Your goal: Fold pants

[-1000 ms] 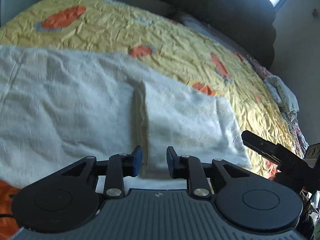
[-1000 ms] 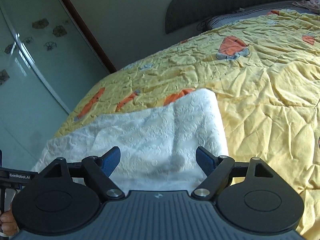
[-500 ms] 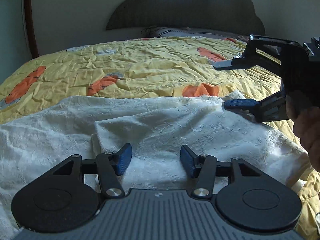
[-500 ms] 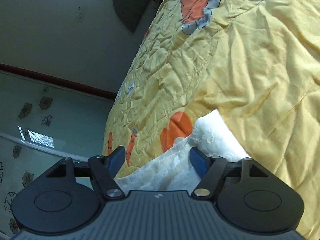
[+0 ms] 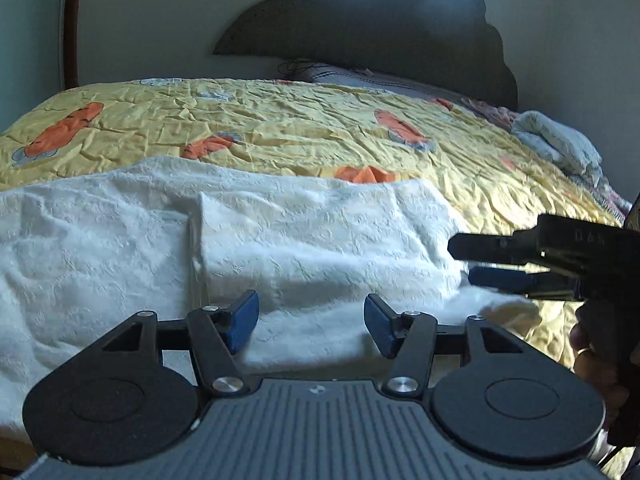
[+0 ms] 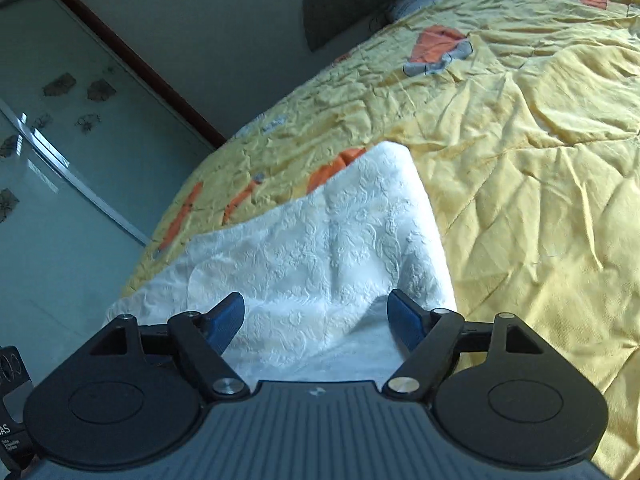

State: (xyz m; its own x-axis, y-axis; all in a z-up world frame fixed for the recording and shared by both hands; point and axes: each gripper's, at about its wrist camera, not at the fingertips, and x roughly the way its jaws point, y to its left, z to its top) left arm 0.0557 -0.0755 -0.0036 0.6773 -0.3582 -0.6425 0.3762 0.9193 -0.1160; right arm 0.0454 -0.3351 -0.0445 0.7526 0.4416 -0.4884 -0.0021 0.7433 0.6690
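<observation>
Two grippers: left gripper [image 5: 310, 322] and right gripper [image 6: 316, 322], jaws opening, gripping nothing
Pants [image 5: 304, 240]: white, textured, partly folded, near edge of bed
Bedspread [image 5: 280, 128]: yellow, orange patches, wrinkled
Headboard [image 5: 372, 28]: dark, far wall

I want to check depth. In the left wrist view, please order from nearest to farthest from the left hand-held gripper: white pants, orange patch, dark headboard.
1. white pants, just ahead.
2. orange patch, behind the pants.
3. dark headboard, at the far wall.
</observation>
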